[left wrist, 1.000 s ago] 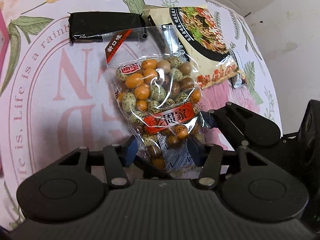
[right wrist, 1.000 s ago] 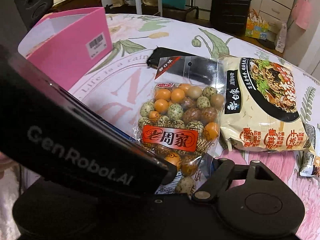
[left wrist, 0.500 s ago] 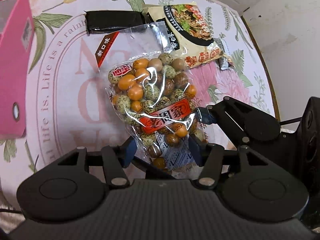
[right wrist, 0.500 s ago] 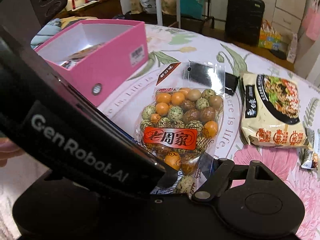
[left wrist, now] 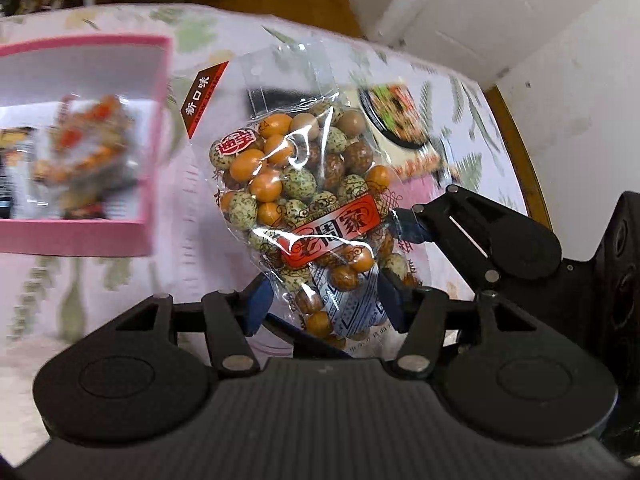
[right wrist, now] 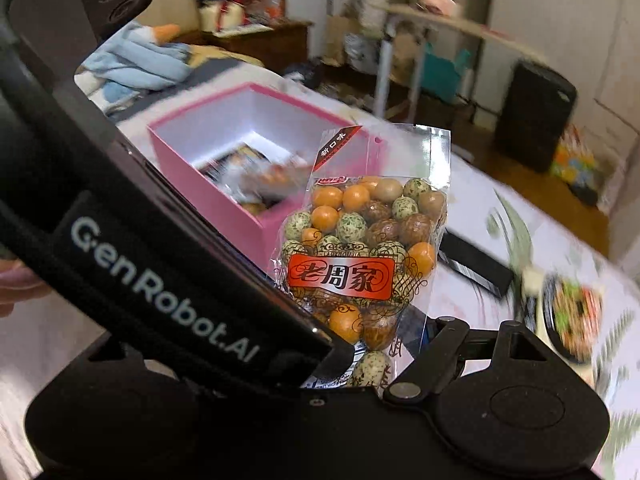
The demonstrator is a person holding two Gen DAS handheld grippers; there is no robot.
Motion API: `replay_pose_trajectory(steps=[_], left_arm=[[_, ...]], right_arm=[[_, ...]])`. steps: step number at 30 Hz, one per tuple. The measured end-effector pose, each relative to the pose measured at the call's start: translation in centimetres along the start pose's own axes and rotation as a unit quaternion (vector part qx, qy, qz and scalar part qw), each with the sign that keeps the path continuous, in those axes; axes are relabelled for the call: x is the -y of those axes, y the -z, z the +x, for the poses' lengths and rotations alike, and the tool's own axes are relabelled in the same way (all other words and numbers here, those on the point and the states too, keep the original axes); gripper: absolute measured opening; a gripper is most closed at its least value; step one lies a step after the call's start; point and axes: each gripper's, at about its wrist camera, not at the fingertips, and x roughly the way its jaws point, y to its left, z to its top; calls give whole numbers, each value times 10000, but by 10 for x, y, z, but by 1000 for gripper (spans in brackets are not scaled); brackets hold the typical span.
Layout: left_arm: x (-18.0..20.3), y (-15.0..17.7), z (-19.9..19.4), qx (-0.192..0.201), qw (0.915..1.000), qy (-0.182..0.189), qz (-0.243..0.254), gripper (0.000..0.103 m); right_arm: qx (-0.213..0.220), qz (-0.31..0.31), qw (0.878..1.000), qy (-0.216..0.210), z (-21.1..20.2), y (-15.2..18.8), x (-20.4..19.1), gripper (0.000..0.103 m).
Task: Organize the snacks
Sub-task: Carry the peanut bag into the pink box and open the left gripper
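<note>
Left wrist view: the left claw is clamping the bottom of a clear plastic bag of orange, speckled green and brown coated nuts — lifted off the floral-clothed table, beside the open pink cardboard box. Right claw is gripping it too — fingers wide apart.

We see a floral tablecloth with a wooden table rim showing at its far edge, next to a white wall. Behind the table we see a black suitcase, a teal bag, a wooden cabinet with blurred clutter on it, and a heap of light-blue cloth.
</note>
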Motion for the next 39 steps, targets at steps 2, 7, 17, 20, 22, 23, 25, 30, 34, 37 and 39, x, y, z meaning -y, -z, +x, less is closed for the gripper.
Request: replay_pose_trajectory(steps=[2, 7, 17, 20, 22, 23, 25, 30, 34, 37, 39], left_arm=[[-11, -4, -18, 100, 9999, -62, -71, 55], [-44, -18, -54, 283, 9989, -114, -358, 56], [-143, -54, -54, 540, 9913, -230, -1177, 56], [-178, -63, -44, 514, 9864, -244, -1540, 57], [-195, -67, -36, 514, 9837, -275, -1699, 57], [-203, -69, -32, 499, 9824, -310, -1771, 57], [-215, -74, -27, 402, 9813, -362, -1845, 57], [-238, -79, -21, 322, 9771, -549, -2028, 56], [-248, -73, -11, 149, 9717, -821, -2210, 58], [-251, -70, -12, 229, 9722, -1135, -2035, 59], [-252, -66, -21, 366, 9702, -1271, -2029, 59]], right_arm=[[56, -215, 9997, -89, 0, -18, -10, 84], [159, -561, 9980, -235, 12, -59, -25, 84], [245, -1471, 9875, -502, 86, -111, -48, 83], [188, -1732, 9827, -627, 105, -121, -57, 83], [78, -1941, 9789, -638, 125, -128, -63, 82], [-7, -2039, 9770, -629, 135, -133, -64, 81], [-55, -2118, 9750, -671, 145, -136, -69, 81], [-15, -2157, 9713, -1001, 163, -139, -70, 81], [-205, -2118, 9704, -1141, 179, -140, -75, 80], [-204, -2111, 9728, -935, 180, -143, -78, 81], [-194, -1954, 9765, -891, 171, -145, -73, 81]])
